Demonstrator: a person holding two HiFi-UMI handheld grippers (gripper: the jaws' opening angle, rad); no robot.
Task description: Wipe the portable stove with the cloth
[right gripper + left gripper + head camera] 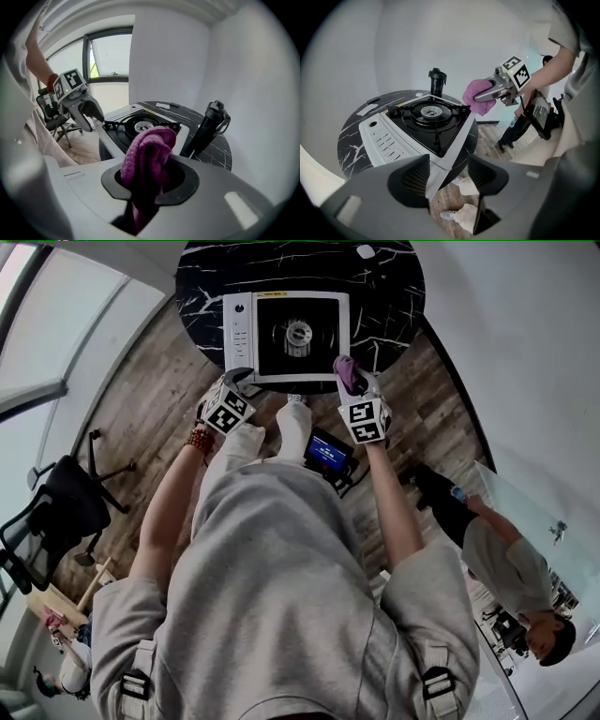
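Item: portable stove (286, 334), white casing with black top, burner (298, 334) at its centre, control strip along its left side; it stands on a round black marbled table (394, 296), its near edge close to the table's rim on the person's side. Item: cloth (147, 154), purple, bunched; clamped between the jaws of the right gripper (150, 180), which are closed on its lower folds while the upper wad stands proud of them. It hangs just above the stove's near right corner and is not yet in contact with the top. Item: left gripper (449, 176), at the stove's near left corner; jaws stand wide apart, with the corner's white edge lying in the gap beside one jaw and no pad seen pressing on it, so nothing is held. Item: dark bottle (206, 126), upright, just beyond the stove's far side. Hazards, as judged: with the left jaws not clamped, the stove is unsteadied, and a firm wiping stroke could slide it on the smooth marble, possibly towards the near rim. The loose wad could catch on the raised pan supports round the burner and drag out of the grip. A long stroke carried past the stove's far edge could tip the bottle. A wad this bunched would also wipe only a narrow strip.
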